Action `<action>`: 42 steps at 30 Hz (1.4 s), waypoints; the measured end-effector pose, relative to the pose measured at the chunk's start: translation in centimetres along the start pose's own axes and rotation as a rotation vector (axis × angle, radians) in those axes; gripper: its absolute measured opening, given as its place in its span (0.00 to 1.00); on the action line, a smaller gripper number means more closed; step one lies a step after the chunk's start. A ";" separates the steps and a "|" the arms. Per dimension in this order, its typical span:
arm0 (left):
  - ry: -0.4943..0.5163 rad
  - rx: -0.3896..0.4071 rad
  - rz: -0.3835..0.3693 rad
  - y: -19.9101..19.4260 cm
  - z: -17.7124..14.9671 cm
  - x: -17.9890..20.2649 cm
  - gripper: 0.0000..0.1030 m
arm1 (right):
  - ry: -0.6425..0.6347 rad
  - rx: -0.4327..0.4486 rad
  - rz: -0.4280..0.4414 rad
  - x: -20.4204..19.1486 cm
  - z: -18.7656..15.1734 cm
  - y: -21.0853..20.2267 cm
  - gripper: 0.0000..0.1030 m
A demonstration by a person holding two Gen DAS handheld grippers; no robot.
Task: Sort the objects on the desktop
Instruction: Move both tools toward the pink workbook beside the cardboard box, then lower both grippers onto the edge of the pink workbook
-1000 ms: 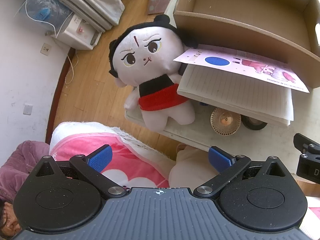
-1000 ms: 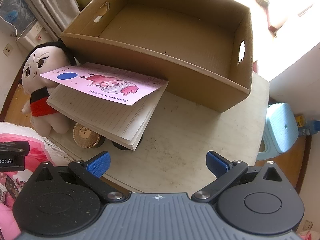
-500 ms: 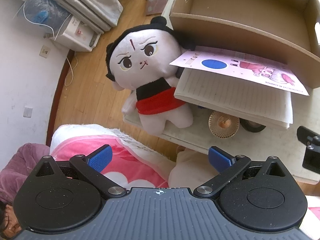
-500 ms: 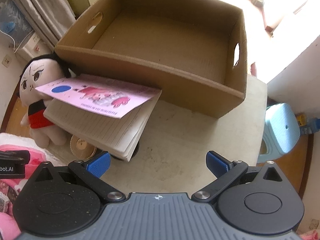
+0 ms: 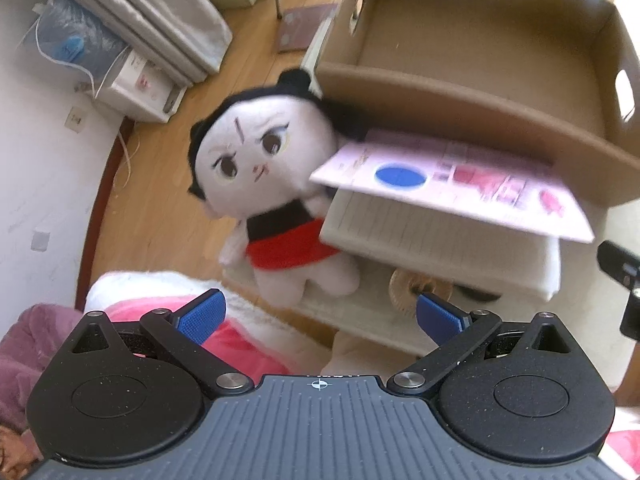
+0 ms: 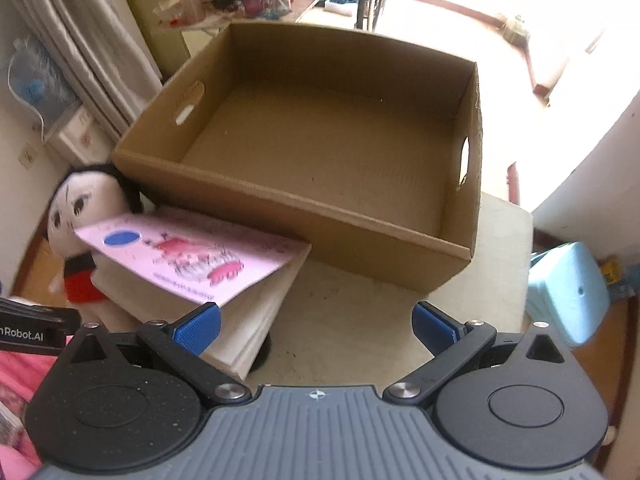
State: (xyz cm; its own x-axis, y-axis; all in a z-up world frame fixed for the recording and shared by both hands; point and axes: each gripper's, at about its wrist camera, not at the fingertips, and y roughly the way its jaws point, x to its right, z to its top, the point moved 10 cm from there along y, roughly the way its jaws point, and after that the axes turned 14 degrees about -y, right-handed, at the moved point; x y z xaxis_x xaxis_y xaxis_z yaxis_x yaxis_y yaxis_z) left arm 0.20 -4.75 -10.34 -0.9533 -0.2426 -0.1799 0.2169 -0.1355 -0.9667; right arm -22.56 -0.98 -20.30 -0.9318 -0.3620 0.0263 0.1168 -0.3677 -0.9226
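A plush doll (image 5: pixel 264 184) (image 6: pixel 80 216) with a white face, black hair and red skirt sits at the small table's left end. A pink-covered notebook (image 5: pixel 448 188) (image 6: pixel 192 260) leans half open against an empty cardboard box (image 5: pixel 480 80) (image 6: pixel 328 152). Under the notebook lie a round gold wicker disc (image 5: pixel 404 288) and a black tape roll (image 6: pixel 262 354), both partly hidden. My left gripper (image 5: pixel 320 314) hangs open in front of the doll, holding nothing. My right gripper (image 6: pixel 316 326) is open over the bare table, its left fingertip in front of the notebook's lower edge.
The beige table (image 6: pixel 360 320) has bare surface right of the notebook. A light blue stool (image 6: pixel 568 292) stands off its right edge. Pink bedding (image 5: pixel 160 304) lies below the table's left end, over wooden floor (image 5: pixel 160 184). Curtains (image 5: pixel 152 20) hang at the back left.
Both views have tilted upward, so the doll, notebook and box sit lower in frame. The right gripper has drawn closer to the notebook. Both grippers stay open; nothing on the table moved.
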 end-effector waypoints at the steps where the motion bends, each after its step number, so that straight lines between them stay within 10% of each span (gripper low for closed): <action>1: -0.003 0.014 -0.013 -0.2 0.4 0.2 0.99 | 0.008 -0.001 0.005 0.2 0.1 0.1 1.00; 19: -0.100 0.213 -0.127 -1.8 8.3 -3.9 0.95 | 0.167 -0.032 0.263 -1.0 2.9 4.1 1.00; 31: 0.097 0.265 -0.202 0.9 8.9 -2.2 0.94 | 0.266 -0.116 0.165 -0.3 2.9 7.7 0.81; 42: 0.136 0.111 -0.419 6.0 7.4 2.0 0.71 | 0.267 -0.217 0.174 -2.4 0.8 10.5 0.66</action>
State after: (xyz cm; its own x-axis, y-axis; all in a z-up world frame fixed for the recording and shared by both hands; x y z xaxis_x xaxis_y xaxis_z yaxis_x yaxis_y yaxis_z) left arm 1.15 -13.13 -15.18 -0.9810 -0.0174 0.1932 -0.1792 -0.2995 -0.9371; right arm -18.86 -4.65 -29.73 -0.9644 -0.1568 -0.2131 0.2327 -0.1199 -0.9651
